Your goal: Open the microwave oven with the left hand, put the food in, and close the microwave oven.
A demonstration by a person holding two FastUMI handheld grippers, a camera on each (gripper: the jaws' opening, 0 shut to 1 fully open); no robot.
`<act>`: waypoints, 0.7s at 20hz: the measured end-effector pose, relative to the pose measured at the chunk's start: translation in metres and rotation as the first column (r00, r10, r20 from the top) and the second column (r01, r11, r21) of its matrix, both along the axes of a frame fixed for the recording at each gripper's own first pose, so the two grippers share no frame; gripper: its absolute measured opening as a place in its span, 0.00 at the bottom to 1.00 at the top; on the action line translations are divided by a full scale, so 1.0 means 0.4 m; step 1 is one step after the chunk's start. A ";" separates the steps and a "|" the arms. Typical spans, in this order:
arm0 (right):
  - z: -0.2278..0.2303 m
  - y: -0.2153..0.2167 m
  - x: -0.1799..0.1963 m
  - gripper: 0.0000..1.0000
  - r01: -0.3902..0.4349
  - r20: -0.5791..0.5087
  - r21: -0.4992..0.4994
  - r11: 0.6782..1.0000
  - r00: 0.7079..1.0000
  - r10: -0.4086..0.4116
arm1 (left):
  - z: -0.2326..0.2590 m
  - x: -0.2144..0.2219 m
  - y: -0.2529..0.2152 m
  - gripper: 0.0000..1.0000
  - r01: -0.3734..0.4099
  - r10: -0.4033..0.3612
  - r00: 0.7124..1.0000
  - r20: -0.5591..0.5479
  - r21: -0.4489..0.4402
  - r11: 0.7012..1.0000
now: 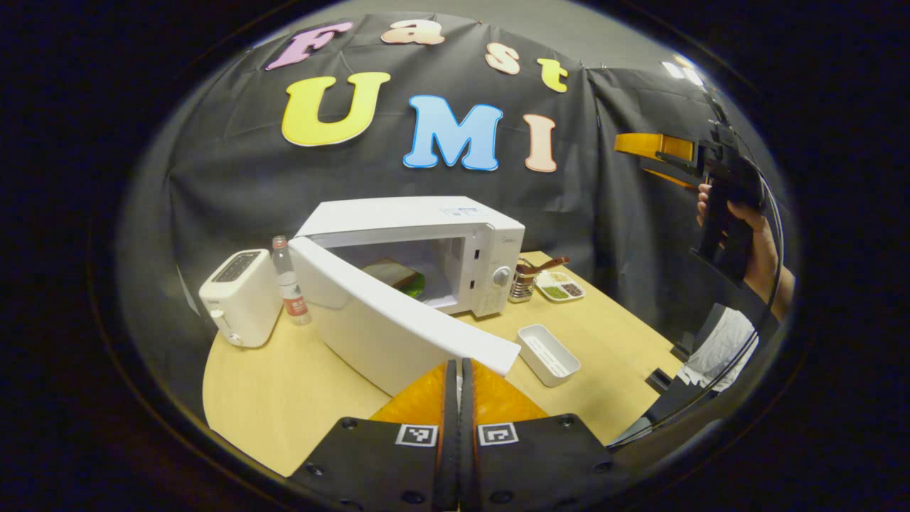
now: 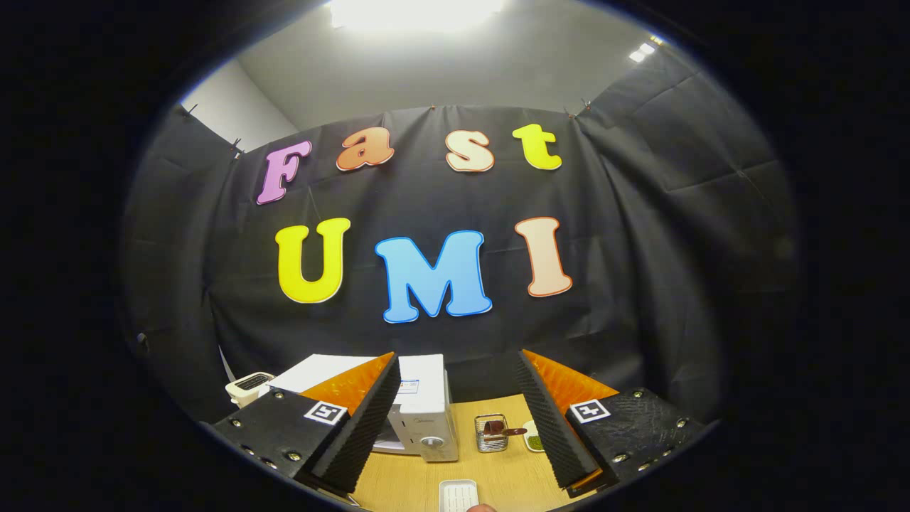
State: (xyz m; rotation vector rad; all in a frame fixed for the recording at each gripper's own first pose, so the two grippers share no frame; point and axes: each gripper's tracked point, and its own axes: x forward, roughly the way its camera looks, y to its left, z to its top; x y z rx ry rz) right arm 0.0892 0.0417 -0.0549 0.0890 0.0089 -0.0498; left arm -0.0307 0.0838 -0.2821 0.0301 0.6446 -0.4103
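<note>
A staged kitchen booth: black cloth walls (image 2: 640,213) enclose a light wooden table (image 1: 284,398) carrying a white microwave oven (image 1: 426,235) and white toaster (image 1: 238,299).

Toaster (image 1: 239,297) and bottle (image 1: 289,281) left of microwave (image 1: 426,249).

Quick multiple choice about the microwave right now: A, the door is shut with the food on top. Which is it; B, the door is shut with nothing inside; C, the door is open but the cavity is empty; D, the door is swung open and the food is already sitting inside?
D: in the left gripper view the microwave has its door swung wide open, and the food lies inside the cavity.
</note>
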 end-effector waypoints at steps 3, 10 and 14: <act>-0.008 -0.037 0.008 0.98 0.015 -0.005 0.010 1.000 1.000 -0.015 | -0.007 0.042 -0.050 0.09 0.023 -0.023 1.000 -0.003 -0.007 1.000; -0.020 -0.134 0.043 0.98 0.048 -0.022 -0.028 0.998 0.999 -0.048 | -0.035 0.145 -0.166 0.09 0.067 -0.067 0.998 0.001 0.005 0.998; -0.039 -0.187 0.055 0.98 0.057 -0.039 -0.020 0.998 0.998 -0.058 | -0.061 0.189 -0.218 0.07 0.096 -0.096 0.995 -0.006 0.027 0.995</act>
